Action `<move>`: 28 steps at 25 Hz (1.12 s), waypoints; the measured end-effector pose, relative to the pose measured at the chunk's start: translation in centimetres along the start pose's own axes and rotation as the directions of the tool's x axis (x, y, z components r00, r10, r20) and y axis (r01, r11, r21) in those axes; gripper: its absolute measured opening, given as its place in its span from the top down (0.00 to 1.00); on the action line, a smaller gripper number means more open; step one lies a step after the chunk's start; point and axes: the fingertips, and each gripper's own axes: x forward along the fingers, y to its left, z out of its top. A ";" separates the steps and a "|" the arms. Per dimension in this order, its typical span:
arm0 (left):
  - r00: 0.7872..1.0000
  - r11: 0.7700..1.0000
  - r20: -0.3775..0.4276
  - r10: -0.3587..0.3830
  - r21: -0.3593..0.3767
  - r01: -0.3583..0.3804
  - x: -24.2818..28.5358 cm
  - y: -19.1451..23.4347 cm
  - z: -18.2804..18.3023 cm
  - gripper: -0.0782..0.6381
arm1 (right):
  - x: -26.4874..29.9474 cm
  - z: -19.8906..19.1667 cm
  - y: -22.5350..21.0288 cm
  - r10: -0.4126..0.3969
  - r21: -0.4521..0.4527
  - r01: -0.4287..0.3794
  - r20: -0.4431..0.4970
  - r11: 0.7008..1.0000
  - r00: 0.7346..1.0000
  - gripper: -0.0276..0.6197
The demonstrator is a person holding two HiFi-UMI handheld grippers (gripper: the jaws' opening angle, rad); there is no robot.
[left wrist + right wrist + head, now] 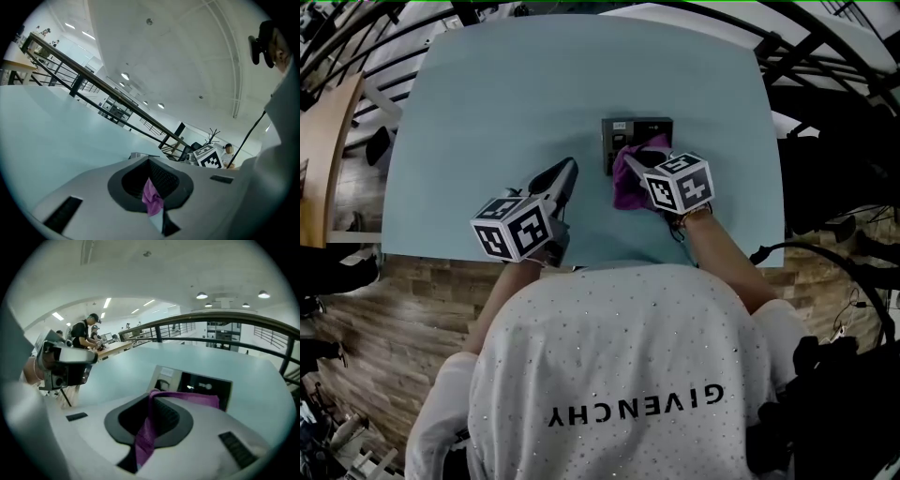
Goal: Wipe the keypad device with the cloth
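Head view: listing of table contents
Surface: pale blue table (487, 112), both grippers over its near half
Keypad device (637, 139): dark, flat on the table, just ahead of the right gripper (654, 171)
Cloth (630, 178): purple, bunched at the right gripper's tip, lying over the device's near edge and trailing onto the table toward the left gripper (568, 171)
Left gripper position: resting beside the cloth, apart from it, its tip aimed toward the device
Marker cubes: one on each gripper, nearest the person

Left gripper view: jaw detail
Jaw state: closed together, pinching a small purple scrap (152, 197) that sticks out toward the camera
Ahead of the jaws: bare table; the keypad device (139, 155) shows only as a sliver past the tips, to the right
Right gripper's cube (208, 157): visible beyond and to the right

Right gripper view: jaw detail
Jaw state: clamped on the cloth (187, 397), one strip running back between the jaws, the rest spread past the tips
Keypad device (206, 384): directly ahead of the jaws, its near edge under the cloth, dark panel and pale label strip exposed
Left gripper's body: off to the left, above the table
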 end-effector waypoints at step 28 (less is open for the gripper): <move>0.992 0.997 -0.091 -0.082 0.003 0.083 1.2 1.2 -2.1 0.89 | -2.7 -6.2 -6.8 -0.273 0.283 0.278 -0.055 0.918 0.960 0.91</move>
